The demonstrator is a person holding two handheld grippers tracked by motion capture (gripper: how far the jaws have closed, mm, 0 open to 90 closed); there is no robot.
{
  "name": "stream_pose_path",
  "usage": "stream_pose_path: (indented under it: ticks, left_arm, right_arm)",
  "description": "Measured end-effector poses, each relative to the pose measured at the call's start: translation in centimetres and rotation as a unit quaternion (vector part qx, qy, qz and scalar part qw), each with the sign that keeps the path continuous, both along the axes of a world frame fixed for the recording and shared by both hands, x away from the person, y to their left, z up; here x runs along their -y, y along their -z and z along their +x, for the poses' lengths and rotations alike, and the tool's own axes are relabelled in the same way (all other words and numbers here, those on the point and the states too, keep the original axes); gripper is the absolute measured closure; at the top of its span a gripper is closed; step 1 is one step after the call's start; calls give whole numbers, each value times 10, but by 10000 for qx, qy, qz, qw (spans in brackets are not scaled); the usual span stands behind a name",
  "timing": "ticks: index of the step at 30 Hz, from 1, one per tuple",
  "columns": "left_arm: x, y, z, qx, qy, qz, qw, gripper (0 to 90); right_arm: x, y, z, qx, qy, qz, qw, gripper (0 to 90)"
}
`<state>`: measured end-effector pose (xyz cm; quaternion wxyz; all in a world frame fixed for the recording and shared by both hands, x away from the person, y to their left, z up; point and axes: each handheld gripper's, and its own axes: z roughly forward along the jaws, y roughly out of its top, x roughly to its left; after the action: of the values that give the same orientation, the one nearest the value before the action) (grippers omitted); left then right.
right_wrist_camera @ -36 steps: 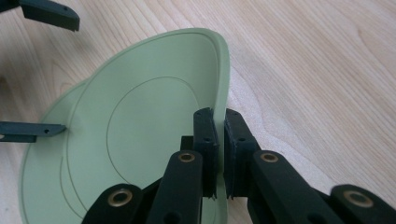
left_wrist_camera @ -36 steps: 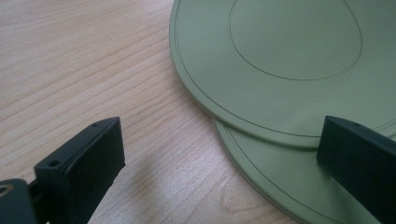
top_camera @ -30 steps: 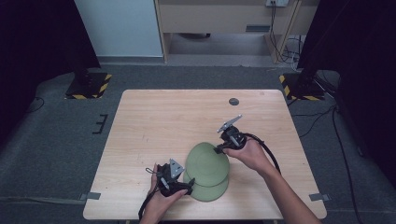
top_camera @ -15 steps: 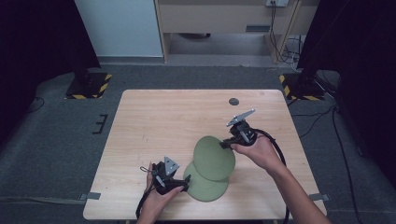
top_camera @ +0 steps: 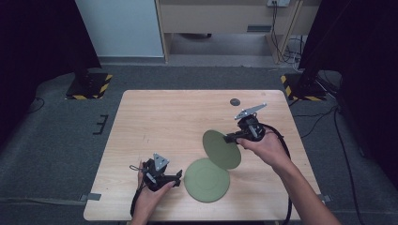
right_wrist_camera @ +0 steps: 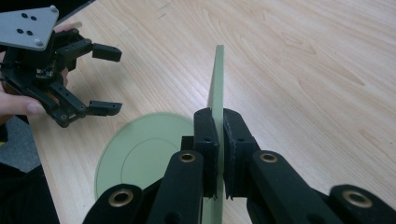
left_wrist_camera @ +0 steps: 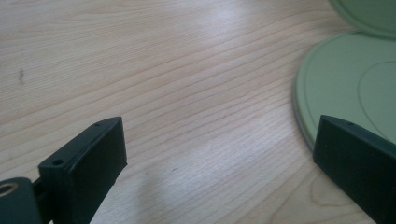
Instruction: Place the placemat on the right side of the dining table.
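Plate (left_wrist_camera: 362, 86) edge behind left tool (left_wrist_camera: 219, 154)

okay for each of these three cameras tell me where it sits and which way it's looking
High view: above the person's side, looking forward and down at the table; both forearms, left gripper, right gripper.
Left gripper view: behind its open jaws, facing the flat plate.
Right gripper view: along jaws clamping the lifted plate edge-on.
Shared: the flat plate appears in all three.
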<state>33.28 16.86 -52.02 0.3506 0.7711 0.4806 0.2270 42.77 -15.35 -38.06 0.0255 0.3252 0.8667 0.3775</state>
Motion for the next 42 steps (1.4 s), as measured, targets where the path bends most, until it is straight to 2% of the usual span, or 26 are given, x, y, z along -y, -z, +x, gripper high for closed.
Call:
stream_pose_path:
  ticks: [14, 24, 42]
  left_arm:
    - [-12, 4, 8, -87, -319, 57, 9994, 23]
    - [-18, 5, 11, -152, -410, 38, 9990, 21]
    - [-26, 9, 17, -284, -656, -14, 9974, 24]
  right_arm:
    - [14, -15, 18, 216, 586, 208, 9978, 860]
    - [23, -23, 30, 373, 982, 209, 9942, 860]
    - [39, -29, 55, 394, 1476, 101, 9882, 860]
